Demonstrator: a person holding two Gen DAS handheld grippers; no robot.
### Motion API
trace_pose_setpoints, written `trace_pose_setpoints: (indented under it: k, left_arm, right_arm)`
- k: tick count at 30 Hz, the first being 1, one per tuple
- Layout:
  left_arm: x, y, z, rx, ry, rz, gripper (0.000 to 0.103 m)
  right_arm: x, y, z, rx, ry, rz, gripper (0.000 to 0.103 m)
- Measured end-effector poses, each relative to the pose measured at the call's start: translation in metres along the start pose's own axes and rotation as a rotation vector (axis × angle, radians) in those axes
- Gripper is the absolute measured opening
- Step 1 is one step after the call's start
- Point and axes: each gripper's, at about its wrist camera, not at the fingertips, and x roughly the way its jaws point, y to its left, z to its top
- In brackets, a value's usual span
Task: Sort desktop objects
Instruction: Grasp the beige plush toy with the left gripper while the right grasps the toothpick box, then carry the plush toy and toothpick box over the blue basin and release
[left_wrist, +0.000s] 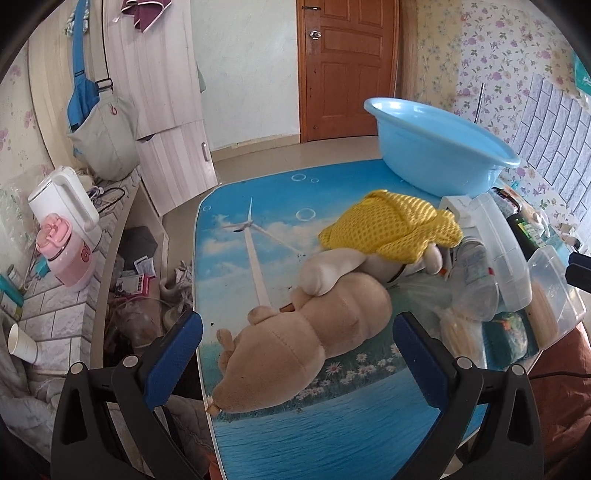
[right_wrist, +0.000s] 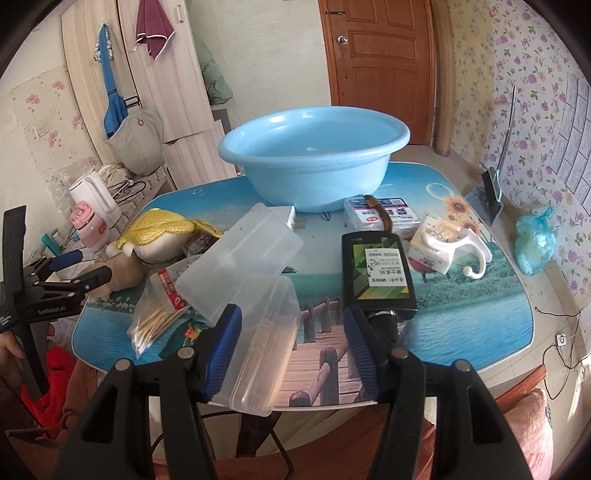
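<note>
A tan plush toy (left_wrist: 295, 347) lies on the printed table (left_wrist: 258, 229), with a white plush in a yellow mesh top (left_wrist: 391, 229) behind it. My left gripper (left_wrist: 297, 354) is open, its blue fingers on either side of the tan plush, near the table's left front. It also shows in the right wrist view (right_wrist: 79, 267). My right gripper (right_wrist: 291, 343) is open and empty above the front edge, between a clear plastic box (right_wrist: 258, 332) and a black packet (right_wrist: 380, 273). A light blue basin (right_wrist: 314, 155) stands at the back.
A clear lid (right_wrist: 240, 258), a bag of cotton swabs (right_wrist: 155, 321), a tissue pack (right_wrist: 436, 243), a white hook (right_wrist: 472, 254) and a small white box (right_wrist: 380, 216) crowd the table. A kettle (left_wrist: 62, 203) and pink bottle (left_wrist: 70, 258) stand on the left counter.
</note>
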Motion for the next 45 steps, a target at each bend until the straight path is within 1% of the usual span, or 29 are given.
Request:
trace_pose_setpoints:
  k: [4,7,10,11,13,15,17,18,19,20,21,23,24,26,30,34,38,43,45]
  left_arm:
    - [0.009,0.003,-0.003,-0.001,0.020,0.013,0.103]
    - [0.015,0.006,-0.003,-0.013,0.023,-0.026,0.103]
    - [0.020,0.005,-0.003,0.008,0.028,-0.058,0.103]
    - [0.022,0.004,-0.004,0.010,0.034,-0.074,0.103]
    - [0.025,0.002,-0.006,-0.002,0.052,-0.130,0.103]
    - [0.022,-0.003,-0.007,0.012,0.044,-0.136,0.102]
    - [0.018,-0.005,-0.010,0.030,0.037,-0.139,0.088]
    - [0.017,-0.004,-0.009,0.029,0.038,-0.137,0.067]
    - [0.015,-0.003,-0.009,0.025,0.047,-0.154,0.059]
    - [0.013,-0.001,-0.009,0.017,0.053,-0.175,0.054]
    - [0.010,-0.001,-0.009,0.008,0.053,-0.196,0.050]
    - [0.003,-0.002,-0.011,0.011,0.052,-0.205,0.049]
    - [0.000,-0.005,-0.013,0.020,0.049,-0.201,0.049]
    - [-0.006,-0.010,-0.014,0.037,0.054,-0.212,0.049]
    - [-0.016,-0.022,-0.017,0.080,0.057,-0.216,0.049]
    - [-0.016,-0.025,-0.017,0.099,0.075,-0.209,0.049]
    - [-0.012,-0.026,-0.018,0.104,0.097,-0.197,0.050]
    - [0.002,-0.026,-0.024,0.103,0.121,-0.176,0.053]
    - [0.002,-0.027,-0.024,0.115,0.101,-0.170,0.054]
  right_arm:
    - [-0.002,0.002,0.000,0.016,0.022,0.016,0.057]
    - [-0.005,0.007,-0.001,0.017,0.025,0.042,0.057]
    - [0.000,0.011,-0.002,0.006,0.040,0.030,0.057]
    - [0.002,0.011,-0.002,0.009,0.048,0.037,0.057]
    - [0.006,0.014,-0.003,0.010,0.064,0.041,0.057]
    - [0.010,0.020,-0.004,-0.011,0.080,0.025,0.057]
    - [0.013,0.024,-0.006,-0.021,0.092,0.035,0.057]
    - [0.014,0.025,-0.006,-0.024,0.096,0.041,0.057]
    - [0.015,0.025,-0.006,-0.029,0.100,0.039,0.057]
    - [0.016,0.026,-0.006,-0.035,0.100,0.033,0.052]
    - [0.015,0.025,-0.006,-0.040,0.095,0.028,0.044]
    - [0.013,0.024,-0.005,-0.050,0.082,0.009,0.036]
    - [0.012,0.023,-0.005,-0.050,0.078,0.010,0.035]
    - [0.010,0.019,-0.004,-0.037,0.071,0.026,0.034]
    - [0.005,0.015,-0.002,-0.053,0.040,-0.003,0.034]
    - [0.007,0.011,-0.003,-0.041,0.052,0.000,0.034]
    - [0.010,0.011,-0.007,-0.047,0.062,-0.001,0.034]
    - [0.010,0.011,-0.007,-0.051,0.069,0.007,0.035]
    - [0.010,0.012,-0.007,-0.050,0.072,0.007,0.035]
